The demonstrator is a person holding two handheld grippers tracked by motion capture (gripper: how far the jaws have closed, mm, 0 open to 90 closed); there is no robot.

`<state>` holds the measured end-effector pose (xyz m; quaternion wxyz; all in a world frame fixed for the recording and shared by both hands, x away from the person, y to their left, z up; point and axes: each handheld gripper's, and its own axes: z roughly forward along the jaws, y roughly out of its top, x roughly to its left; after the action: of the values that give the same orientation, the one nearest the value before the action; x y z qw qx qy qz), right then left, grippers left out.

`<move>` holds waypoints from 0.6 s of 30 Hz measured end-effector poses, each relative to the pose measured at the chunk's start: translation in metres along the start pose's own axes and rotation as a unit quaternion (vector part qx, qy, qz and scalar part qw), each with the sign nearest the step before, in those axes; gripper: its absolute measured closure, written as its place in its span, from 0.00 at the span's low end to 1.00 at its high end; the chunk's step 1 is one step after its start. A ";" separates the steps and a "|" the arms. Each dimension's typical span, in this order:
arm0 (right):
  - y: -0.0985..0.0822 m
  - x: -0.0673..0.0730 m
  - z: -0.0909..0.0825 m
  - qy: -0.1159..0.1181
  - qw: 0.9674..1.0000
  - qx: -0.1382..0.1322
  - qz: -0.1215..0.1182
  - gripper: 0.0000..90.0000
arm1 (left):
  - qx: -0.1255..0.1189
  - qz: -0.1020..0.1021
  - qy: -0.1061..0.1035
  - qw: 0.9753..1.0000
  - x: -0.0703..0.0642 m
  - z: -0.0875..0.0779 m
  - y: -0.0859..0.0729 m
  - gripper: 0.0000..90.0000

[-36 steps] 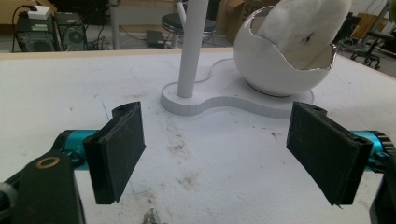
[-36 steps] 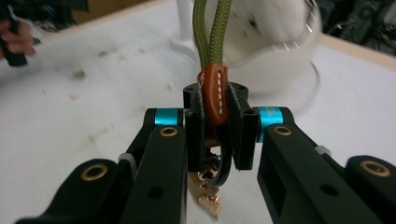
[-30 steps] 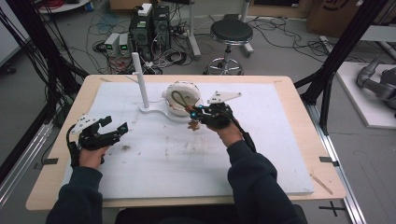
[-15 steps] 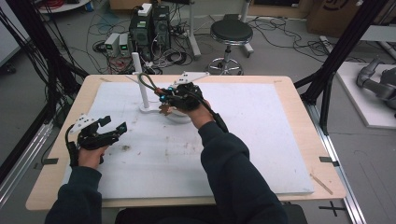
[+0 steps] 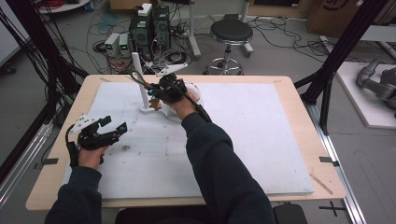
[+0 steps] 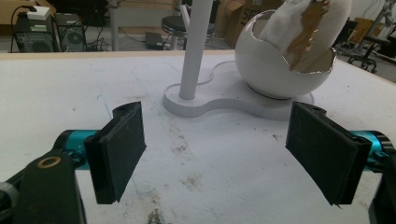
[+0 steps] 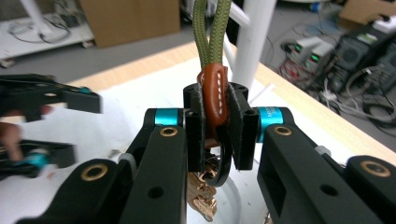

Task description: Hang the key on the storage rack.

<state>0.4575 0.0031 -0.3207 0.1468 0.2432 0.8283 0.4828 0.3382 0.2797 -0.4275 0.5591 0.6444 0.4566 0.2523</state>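
Right gripper (image 7: 215, 135), in the middle of its own view, squeezes a brown leather keychain (image 7: 213, 95) on a green cord loop (image 7: 210, 28), while left gripper (image 6: 224, 149) stays wide open and empty.

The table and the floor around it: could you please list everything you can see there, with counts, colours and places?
Keychain: one, green cord loop with a brown stitched leather tab and metal charms below, clamped in the right tongs beside the post.
Stand: one, white post on a flat white base, far middle of the table.
Bowl: one, white and egg-shaped with an open top, on the stand's base, white stuffing inside.
Mat: one, white and stained, covering the table.
Table: one, light wood.
Stool: one, black seat, on the floor beyond the table.
Computer towers: two, black, on the floor beyond the table.
Left tongs: open, low over the mat at the near left.
Right tongs: shut on the keychain.
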 end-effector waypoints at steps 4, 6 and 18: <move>-0.003 -0.004 0.010 -0.020 1.000 0.013 0.003 0.88 | 0.001 0.000 -0.001 1.000 0.000 0.000 0.000 0.22; -0.006 -0.007 0.013 -0.023 1.000 0.015 0.010 0.88 | 0.003 0.002 -0.003 1.000 -0.001 0.001 0.000 0.22; -0.012 -0.036 -0.028 -0.030 0.999 0.007 0.036 0.55 | 0.004 0.002 -0.005 1.000 -0.003 0.001 -0.001 0.22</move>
<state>0.4713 -0.0416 -0.3172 0.1521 0.2883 0.8178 0.4743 0.3372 0.2771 -0.4280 0.5585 0.6489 0.4533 0.2482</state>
